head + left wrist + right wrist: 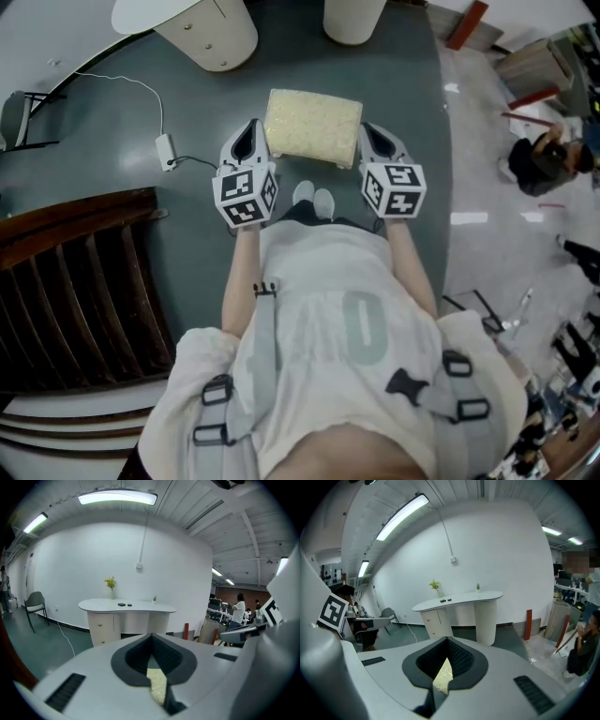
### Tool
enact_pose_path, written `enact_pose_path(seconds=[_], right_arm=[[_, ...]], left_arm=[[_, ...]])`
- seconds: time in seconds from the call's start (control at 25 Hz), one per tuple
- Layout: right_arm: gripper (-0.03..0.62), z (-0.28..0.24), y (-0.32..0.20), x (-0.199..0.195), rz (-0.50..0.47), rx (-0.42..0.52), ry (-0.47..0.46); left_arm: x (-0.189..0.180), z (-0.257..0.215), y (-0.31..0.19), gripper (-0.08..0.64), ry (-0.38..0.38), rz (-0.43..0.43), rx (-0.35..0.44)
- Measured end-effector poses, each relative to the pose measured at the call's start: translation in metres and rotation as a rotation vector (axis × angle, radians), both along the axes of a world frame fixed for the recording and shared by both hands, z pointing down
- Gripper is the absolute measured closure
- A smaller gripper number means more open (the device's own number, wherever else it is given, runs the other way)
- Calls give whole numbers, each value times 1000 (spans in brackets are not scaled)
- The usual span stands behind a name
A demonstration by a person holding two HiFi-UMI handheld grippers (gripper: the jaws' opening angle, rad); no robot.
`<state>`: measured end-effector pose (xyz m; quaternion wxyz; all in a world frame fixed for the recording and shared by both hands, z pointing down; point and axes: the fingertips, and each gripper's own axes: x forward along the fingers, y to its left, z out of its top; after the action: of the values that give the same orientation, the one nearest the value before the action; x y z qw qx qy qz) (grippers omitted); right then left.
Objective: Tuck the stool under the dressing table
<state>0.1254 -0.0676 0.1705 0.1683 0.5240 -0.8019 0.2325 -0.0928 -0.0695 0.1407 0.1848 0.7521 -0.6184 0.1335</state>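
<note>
White left gripper (251, 128), right gripper (371, 132) — pale T-shirt (323, 277), perhaps grey straps (265, 347).

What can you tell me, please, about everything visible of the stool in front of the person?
The stool shows mainly its top: a rectangular cream seat with rounded corners and a nubbly, fleece-like cover. It sits level on the dark grey-green floor, just beyond the person's shoes and short of the dressing table. The left gripper and right gripper flank its two short sides, jaws shut; whether they pinch its edge cannot be told.
</note>
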Motion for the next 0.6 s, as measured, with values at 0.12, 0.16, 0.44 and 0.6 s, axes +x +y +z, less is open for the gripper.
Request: enact_pose_path(seconds=[0.12, 0.16, 0.44, 0.6], right_arm=[[591, -3, -4, -1, 5, 4, 17], [591, -2, -5, -1, 7, 3, 22], [590, 1, -10, -4, 19, -8, 26], [591, 4, -9, -13, 15, -4, 27]], left_arm=[[-6, 1, -7, 557, -9, -5, -10], [-8, 1, -8, 557, -11, -7, -11], [-21, -4, -18, 557, -36, -12, 1], [-29, -1, -15, 557, -51, -9, 8]])
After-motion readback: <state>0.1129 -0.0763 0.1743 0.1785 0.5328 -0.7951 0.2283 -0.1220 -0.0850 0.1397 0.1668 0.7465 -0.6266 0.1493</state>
